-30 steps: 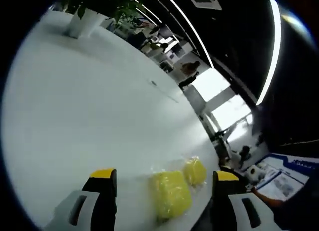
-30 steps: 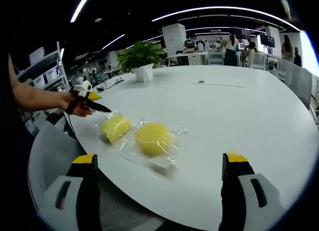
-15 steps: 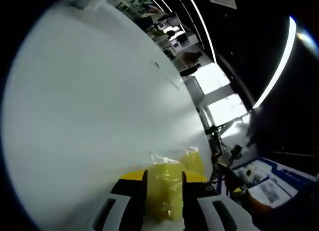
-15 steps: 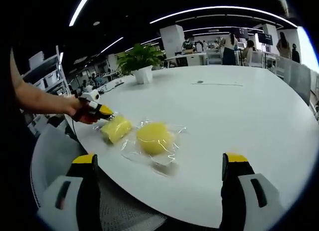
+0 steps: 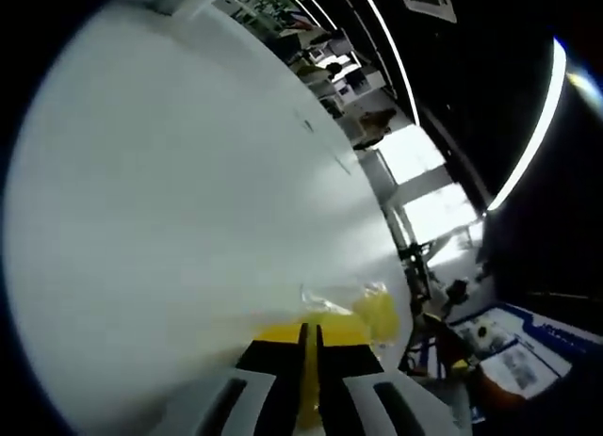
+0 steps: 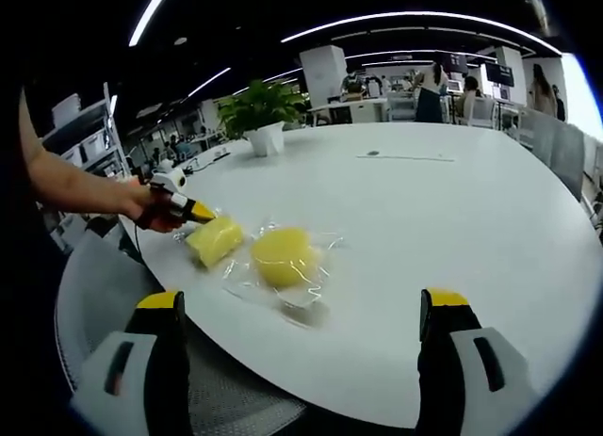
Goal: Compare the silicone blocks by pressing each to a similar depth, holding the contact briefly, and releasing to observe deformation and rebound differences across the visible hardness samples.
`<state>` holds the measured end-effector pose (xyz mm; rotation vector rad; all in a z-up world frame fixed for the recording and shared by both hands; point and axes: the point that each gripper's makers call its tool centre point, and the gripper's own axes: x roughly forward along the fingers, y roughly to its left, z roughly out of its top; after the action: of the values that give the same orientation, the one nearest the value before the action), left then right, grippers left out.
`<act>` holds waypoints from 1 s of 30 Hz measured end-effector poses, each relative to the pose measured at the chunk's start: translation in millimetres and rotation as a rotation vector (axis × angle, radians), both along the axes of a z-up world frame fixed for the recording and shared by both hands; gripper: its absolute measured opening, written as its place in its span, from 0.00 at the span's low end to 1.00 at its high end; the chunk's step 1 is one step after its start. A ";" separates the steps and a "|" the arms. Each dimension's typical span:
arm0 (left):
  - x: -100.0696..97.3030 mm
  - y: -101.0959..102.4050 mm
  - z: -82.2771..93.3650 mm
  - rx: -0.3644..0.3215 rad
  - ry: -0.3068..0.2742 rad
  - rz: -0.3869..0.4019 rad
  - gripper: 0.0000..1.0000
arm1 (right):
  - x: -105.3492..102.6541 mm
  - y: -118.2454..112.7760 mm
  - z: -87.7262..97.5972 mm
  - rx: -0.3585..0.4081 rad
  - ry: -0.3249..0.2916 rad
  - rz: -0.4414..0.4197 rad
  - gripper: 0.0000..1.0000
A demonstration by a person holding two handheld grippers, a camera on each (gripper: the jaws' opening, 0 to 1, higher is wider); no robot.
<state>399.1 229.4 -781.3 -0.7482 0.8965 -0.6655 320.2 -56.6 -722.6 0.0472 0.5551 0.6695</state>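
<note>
In the left gripper view my left gripper (image 5: pixel 311 340) is shut on a rectangular yellow silicone block (image 5: pixel 310 398), squeezed to a thin sliver between the jaws. A rounder yellow block (image 5: pixel 381 312) in clear plastic lies just beyond. The right gripper view shows the same left gripper (image 6: pixel 200 214), held by a hand, pinching the rectangular block (image 6: pixel 217 240) at the table's left edge. Beside it the round block (image 6: pixel 283 256) rests in its clear bag. My right gripper (image 6: pixel 303 302) is open, hanging back over the table's near edge, with nothing between its jaws.
The round white table (image 6: pixel 452 201) stretches far behind the blocks. A potted plant (image 6: pixel 264 111) stands at its far left. A grey chair (image 6: pixel 94 276) sits below the near-left edge. The person's forearm (image 6: pixel 75 186) reaches in from the left.
My left gripper has closed from wide open onto the rectangular block and squeezed it steadily thinner. The right gripper stayed open and almost still.
</note>
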 end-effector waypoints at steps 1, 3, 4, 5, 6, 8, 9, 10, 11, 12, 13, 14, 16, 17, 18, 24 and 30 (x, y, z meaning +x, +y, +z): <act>-0.2 -1.4 0.5 -0.007 0.007 0.005 0.01 | -0.1 -0.6 0.3 0.000 -0.001 -0.002 0.96; 0.2 -0.4 -3.3 -0.020 0.038 0.022 0.00 | -0.3 -1.2 0.0 0.006 0.001 -0.007 0.96; 0.1 -0.4 -3.0 -0.022 0.037 0.023 0.00 | -0.6 -1.4 -0.6 0.005 0.002 -0.007 0.96; 0.3 0.6 -3.9 -0.011 0.034 0.027 0.00 | -1.6 -0.9 -1.4 0.003 0.004 -0.006 0.96; 0.9 3.6 -6.9 0.017 0.025 0.028 0.00 | -2.3 -0.6 -2.2 0.002 0.008 -0.004 0.96; 1.4 5.7 -7.8 0.027 0.020 0.029 0.00 | -3.4 0.2 -2.7 0.003 0.010 -0.003 0.96; 1.5 6.3 -8.3 0.028 0.023 0.031 0.00 | -3.4 0.8 -2.9 0.005 0.010 -0.003 0.96; 0.7 6.3 -7.6 0.021 0.036 0.038 0.00 | -3.5 0.9 -3.0 0.006 0.010 -0.004 0.96; 0.5 6.3 -7.4 0.018 0.038 0.040 0.00 | -3.6 0.9 -3.3 0.005 0.011 -0.004 0.96; 0.2 6.6 -7.0 0.015 0.042 0.044 0.00 | -4.0 1.3 -3.3 0.005 0.010 -0.003 0.96; 0.0 6.3 -6.7 0.014 0.041 0.043 0.00 | -4.4 1.9 -2.9 0.006 0.009 -0.003 0.96; -0.1 6.6 -6.3 0.014 0.040 0.042 0.00 | -4.5 2.1 -2.8 0.007 0.009 -0.004 0.96; -0.5 6.4 -4.6 0.015 0.034 0.045 0.00 | -4.8 2.7 -2.2 0.008 0.009 -0.004 0.96; -1.0 6.1 -3.1 0.020 0.024 0.046 0.00 | -5.0 3.1 -2.0 0.008 0.009 -0.003 0.96; 0.7 7.6 -3.3 0.036 0.004 0.048 0.00 | -5.1 3.5 -2.1 0.009 0.010 -0.002 0.96; 4.9 13.5 3.6 0.089 -0.065 0.083 0.00 | -3.1 4.4 -2.2 0.012 0.015 0.001 0.96; 9.1 14.2 18.8 0.097 -0.128 0.088 0.00 | -0.4 9.1 0.4 0.014 0.012 0.009 0.96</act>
<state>408.3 243.5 -762.6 -0.6474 0.7689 -0.5811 319.8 -47.4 -722.3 0.0619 0.5624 0.6818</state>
